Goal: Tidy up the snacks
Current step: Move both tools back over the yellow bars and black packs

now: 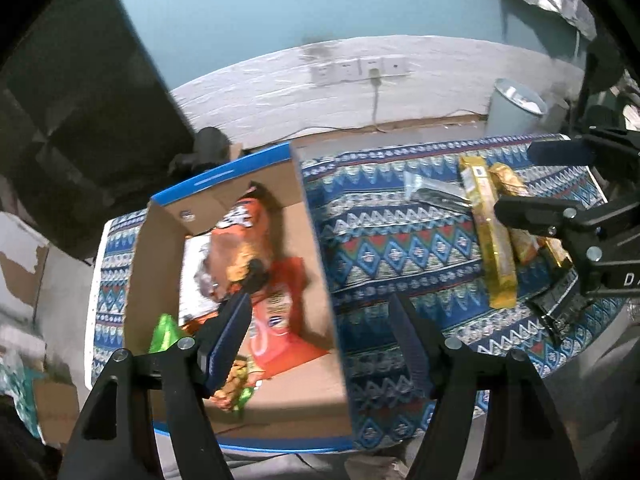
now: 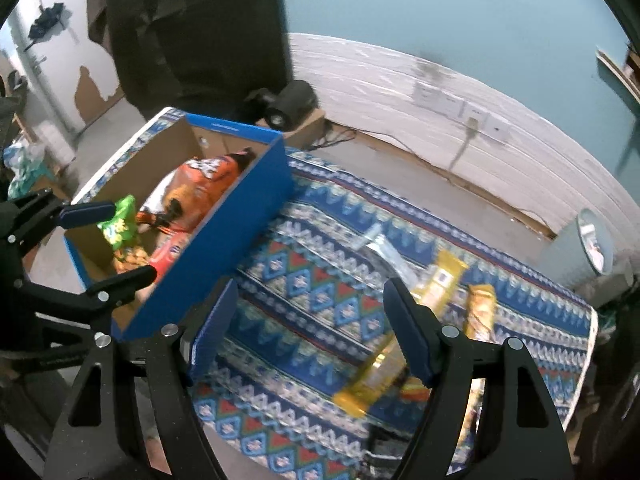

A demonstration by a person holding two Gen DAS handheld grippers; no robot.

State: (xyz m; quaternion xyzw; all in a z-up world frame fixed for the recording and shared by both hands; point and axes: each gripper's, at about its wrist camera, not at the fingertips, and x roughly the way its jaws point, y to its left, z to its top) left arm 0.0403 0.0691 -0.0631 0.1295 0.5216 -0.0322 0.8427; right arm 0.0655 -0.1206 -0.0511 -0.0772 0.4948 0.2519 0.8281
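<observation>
A blue cardboard box [image 1: 316, 240] stands on the left of the patterned cloth [image 1: 392, 240] and holds an orange chip bag [image 1: 276, 300], a green snack bag [image 1: 164, 332] and other packets. It also shows in the right wrist view [image 2: 240, 216]. My left gripper [image 1: 324, 320] is open and empty above the box's right wall. A long yellow snack bar [image 1: 492, 240] and a second golden packet [image 1: 512, 184] lie on the cloth at right. My right gripper [image 2: 308, 320] is open and empty, just above the long yellow bar [image 2: 400, 340].
A silver wrapper [image 1: 432, 192] lies left of the yellow bars. A dark packet [image 1: 560, 308] lies near the cloth's right front edge. A grey bin [image 1: 516, 108] stands on the floor behind the table. A dark panel [image 1: 80, 112] rises behind the box.
</observation>
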